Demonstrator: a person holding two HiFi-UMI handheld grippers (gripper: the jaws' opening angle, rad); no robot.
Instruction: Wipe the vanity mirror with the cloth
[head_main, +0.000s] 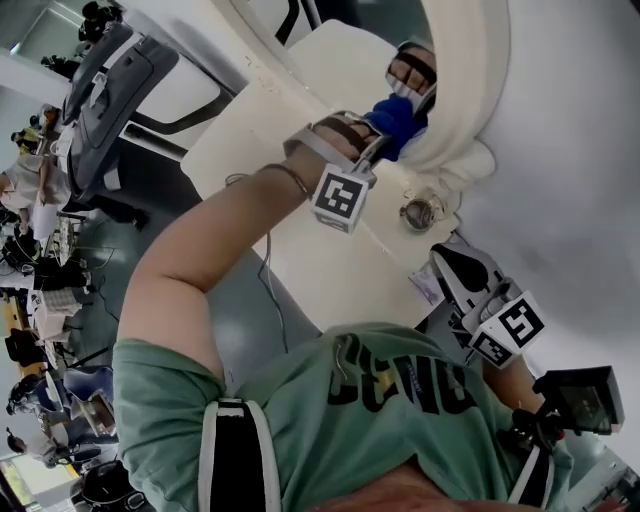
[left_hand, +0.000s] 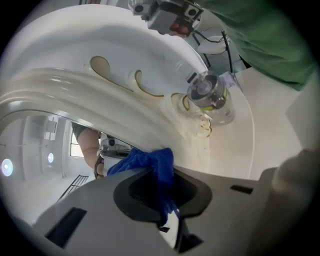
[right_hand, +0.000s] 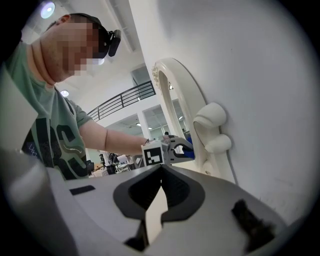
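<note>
The vanity mirror (head_main: 470, 90) has a thick cream carved frame (left_hand: 100, 100) and stands against a white wall. My left gripper (head_main: 395, 125) is shut on a bunched blue cloth (head_main: 402, 118). The cloth (left_hand: 147, 162) is pressed against the glass right at the frame's inner edge. The right gripper view shows the mirror (right_hand: 175, 100) edge-on, with the left gripper (right_hand: 172, 149) and the cloth (right_hand: 189, 151) at its face. My right gripper (head_main: 455, 268) hangs low and away from the mirror. Its jaws (right_hand: 161, 170) are shut with nothing between them.
A small glass jar with a metal cap (head_main: 420, 212) stands on the white tabletop (head_main: 330, 60) near the mirror's foot (right_hand: 215, 130); it shows again as the jar (left_hand: 207, 95). A cable runs across the table. Desks and chairs (head_main: 40, 250) fill the room at left.
</note>
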